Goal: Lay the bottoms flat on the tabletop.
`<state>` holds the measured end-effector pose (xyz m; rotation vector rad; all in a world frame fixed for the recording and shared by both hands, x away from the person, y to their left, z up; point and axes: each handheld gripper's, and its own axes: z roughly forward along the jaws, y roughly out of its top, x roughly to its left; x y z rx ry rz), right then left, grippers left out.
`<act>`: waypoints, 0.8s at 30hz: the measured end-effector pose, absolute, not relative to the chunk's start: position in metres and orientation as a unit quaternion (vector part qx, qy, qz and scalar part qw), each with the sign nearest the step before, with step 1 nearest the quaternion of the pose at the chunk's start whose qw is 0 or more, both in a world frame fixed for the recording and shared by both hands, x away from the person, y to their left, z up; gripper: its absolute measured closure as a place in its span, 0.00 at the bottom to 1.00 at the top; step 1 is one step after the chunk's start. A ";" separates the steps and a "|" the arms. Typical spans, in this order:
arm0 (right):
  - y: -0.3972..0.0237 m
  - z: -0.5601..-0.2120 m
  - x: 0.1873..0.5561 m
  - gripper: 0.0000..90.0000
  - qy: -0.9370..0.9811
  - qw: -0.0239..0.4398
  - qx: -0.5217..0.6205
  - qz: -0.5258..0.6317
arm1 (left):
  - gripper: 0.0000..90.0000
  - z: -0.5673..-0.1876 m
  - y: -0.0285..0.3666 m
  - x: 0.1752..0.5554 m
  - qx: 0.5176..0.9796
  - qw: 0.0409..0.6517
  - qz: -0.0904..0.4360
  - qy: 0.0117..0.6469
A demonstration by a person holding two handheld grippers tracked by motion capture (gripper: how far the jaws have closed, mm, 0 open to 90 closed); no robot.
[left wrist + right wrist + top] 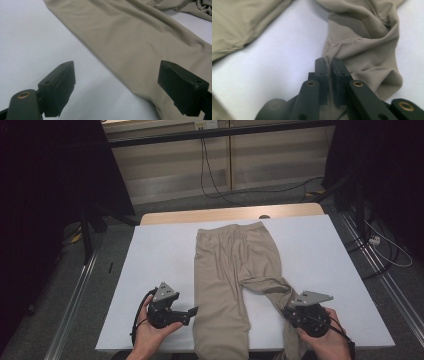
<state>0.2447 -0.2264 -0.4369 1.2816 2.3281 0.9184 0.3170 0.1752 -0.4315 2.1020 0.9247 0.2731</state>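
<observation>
Above the white table (160, 250), we are looking down on a pair of beige trousers (235, 265) lying lengthwise, waistband far from us, one leg flat and straight, the other kinked and bunched just ahead of the right gripper (290, 312). The left gripper (192, 311) is hovering just beside the straight leg's outer edge, not touching it.

Along the left gripper (116, 85), we are seeing the jaws standing wide with nothing between them but bare table and the hem-side edge of the trousers (140, 45), which is passing under the farther finger (181, 86).

Along the right gripper (329, 68), we are watching the jaws pinching narrow on a thin fold of the crumpled leg (364, 42), the cloth twisting away from the fingertips (338, 66).

We are judging the risk to be in that pinch: it is taking only a small ridge of fabric, so a pull may be slipping the cloth free, or dragging the twist tighter rather than flattening it. With the left jaws holding nothing, the whole garment may also be sliding across the table.
</observation>
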 end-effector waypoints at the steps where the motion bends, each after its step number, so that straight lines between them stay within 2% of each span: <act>1: -0.226 -0.437 0.245 0.95 0.817 0.164 0.450 0.322 | 0.16 -0.431 0.175 0.317 0.831 0.402 0.108 0.368; 8: -0.219 -0.426 0.216 0.95 0.818 0.129 0.422 0.369 | 0.16 -0.431 0.175 0.317 0.832 0.401 0.106 0.368; 20: -0.188 -0.436 0.182 0.94 0.852 0.063 0.374 0.360 | 0.16 -0.431 0.176 0.317 0.831 0.402 0.107 0.369; 21: -0.187 -0.437 0.179 0.92 0.854 0.059 0.371 0.360 | 0.16 -0.432 0.175 0.317 0.831 0.401 0.107 0.369; 22: -0.188 -0.437 0.176 0.87 0.853 0.056 0.373 0.360 | 0.16 -0.432 0.175 0.317 0.833 0.401 0.107 0.366; 23: -0.188 -0.437 0.176 0.87 0.853 0.056 0.373 0.360 | 0.16 -0.432 0.175 0.317 0.833 0.401 0.107 0.366; 24: -0.190 -0.434 0.179 0.74 0.848 0.064 0.380 0.365 | 0.17 -0.432 0.174 0.317 0.833 0.401 0.106 0.367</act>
